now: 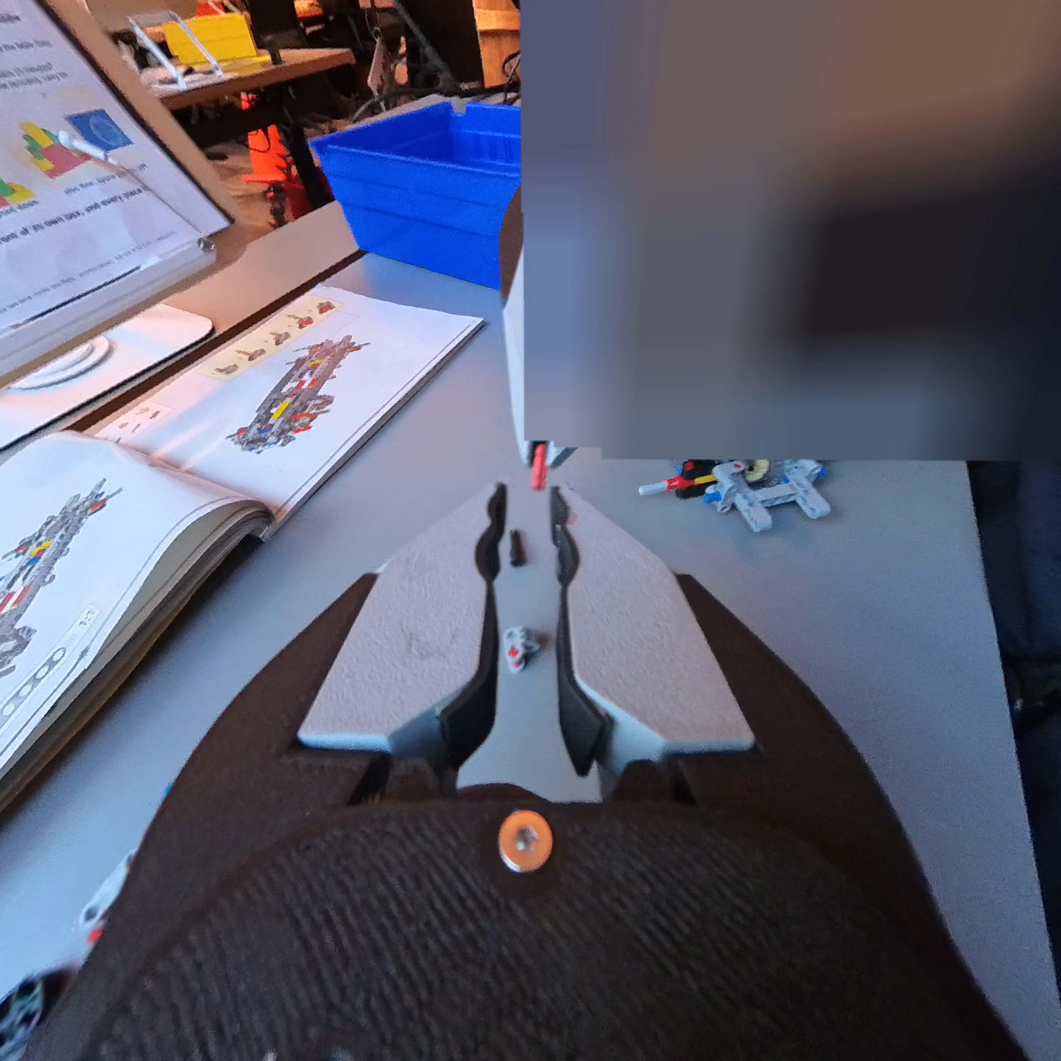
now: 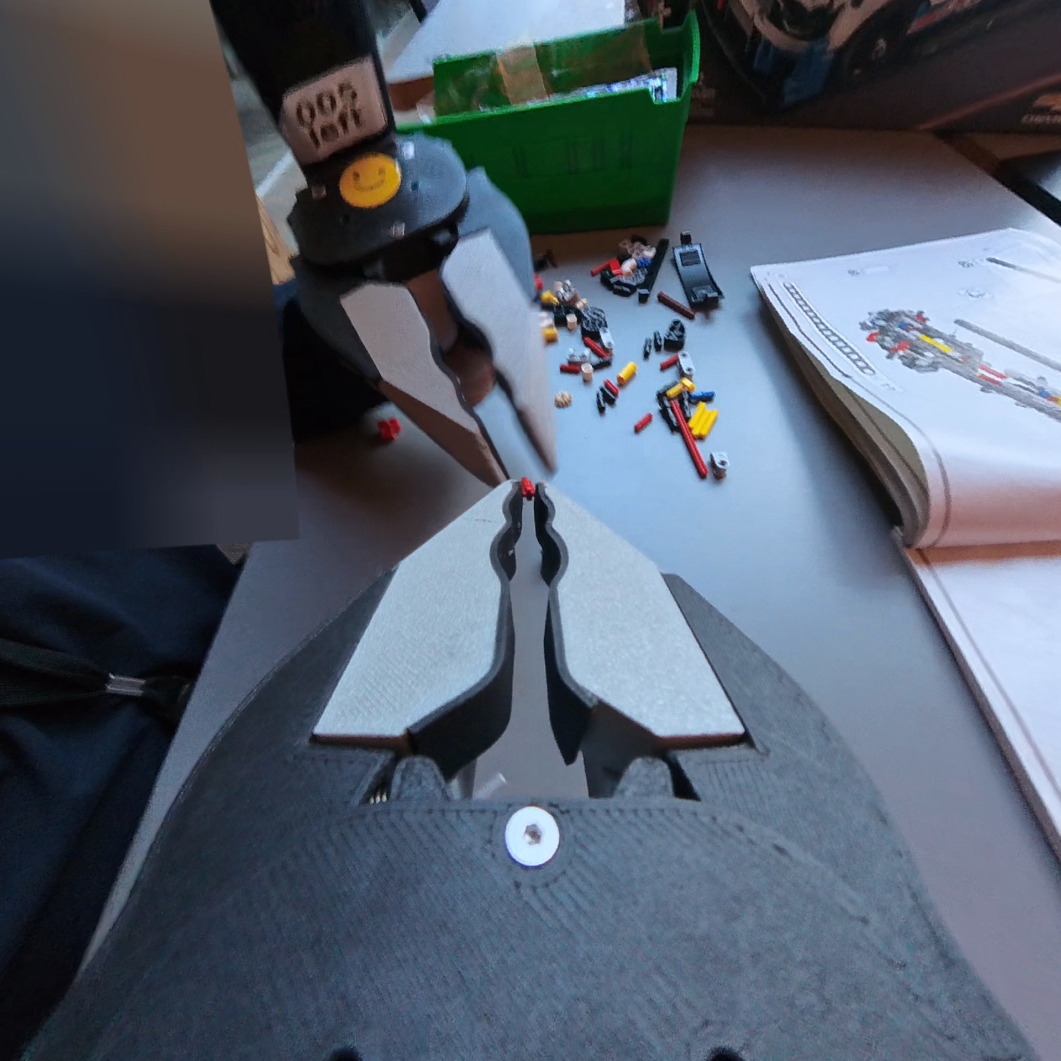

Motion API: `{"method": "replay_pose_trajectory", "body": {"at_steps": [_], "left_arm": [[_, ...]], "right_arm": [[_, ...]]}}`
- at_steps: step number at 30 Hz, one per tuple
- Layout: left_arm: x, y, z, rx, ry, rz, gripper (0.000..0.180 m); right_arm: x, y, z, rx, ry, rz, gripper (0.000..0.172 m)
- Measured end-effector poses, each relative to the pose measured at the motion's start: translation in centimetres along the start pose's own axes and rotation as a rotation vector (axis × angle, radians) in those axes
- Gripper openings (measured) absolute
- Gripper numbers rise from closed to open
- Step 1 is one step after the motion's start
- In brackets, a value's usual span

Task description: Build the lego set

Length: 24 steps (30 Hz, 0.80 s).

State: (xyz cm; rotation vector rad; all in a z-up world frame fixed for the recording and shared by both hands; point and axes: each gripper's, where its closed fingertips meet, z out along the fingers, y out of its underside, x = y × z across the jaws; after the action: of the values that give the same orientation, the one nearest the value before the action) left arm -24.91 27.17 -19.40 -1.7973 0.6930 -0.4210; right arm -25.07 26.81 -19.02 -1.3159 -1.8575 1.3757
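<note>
Two claws meet tip to tip over the grey worktop (image 2: 804,517): the right claw (image 2: 529,490) pinches a small red peg (image 2: 526,488), while the left claw (image 1: 529,494) stands slightly parted, gripping nothing.

Left claw (image 1: 529,494) hovering over a grey worktop (image 1: 832,660) strewn with small building parts.

Its two grey fingers (image 1: 425,620) stand slightly apart, pads pressing on nothing. Seen through the gap, a small dark pin (image 1: 517,548) lies on the worktop, and nearer the camera a little grey connector with red marks (image 1: 519,647). Just beyond the fingertips, a red pin (image 1: 538,474) hangs from the tip of the other claw (image 1: 545,450), most of which is blurred over. To the right sits a grey assembly with blue, red and yellow parts (image 1: 763,491). At left lies an open instruction booklet (image 1: 275,413), with a stand-mounted printed sheet (image 1: 86,172) and a blue bin (image 1: 425,189) behind.
</note>
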Motion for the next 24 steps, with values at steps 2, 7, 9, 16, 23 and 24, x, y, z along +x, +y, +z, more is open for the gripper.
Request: {"method": "replay_pose_trajectory", "body": {"at_steps": [2,7,9,16,23,24], "left_arm": [[-0.6,1.2,-0.6,-0.060,0.017,-0.033,0.026],[-0.3,5.7,-0.4,-0.270,0.086,-0.088,0.035],[-0.1,7.4,0.4,-0.344,0.097,-0.085,0.036],[0.0,9.0,1.8,-0.430,0.114,-0.077,0.014],[-0.1,9.0,1.8,-0.430,0.102,-0.075,0.014],[-0.1,9.0,1.8,-0.430,0.101,-0.076,0.013]], "right_arm": [[0.1,0.4,-0.2,-0.038,0.002,-0.029,0.000],[0.3,1.5,0.3,-0.207,0.037,-0.182,0.000],[0.4,2.0,1.0,-0.264,0.032,-0.225,0.001],[0.9,4.2,3.5,-0.396,-0.006,-0.272,0.000],[1.5,5.7,4.8,-0.470,-0.014,-0.277,0.000],[1.6,5.8,4.8,-0.473,-0.011,-0.276,0.001]]}}
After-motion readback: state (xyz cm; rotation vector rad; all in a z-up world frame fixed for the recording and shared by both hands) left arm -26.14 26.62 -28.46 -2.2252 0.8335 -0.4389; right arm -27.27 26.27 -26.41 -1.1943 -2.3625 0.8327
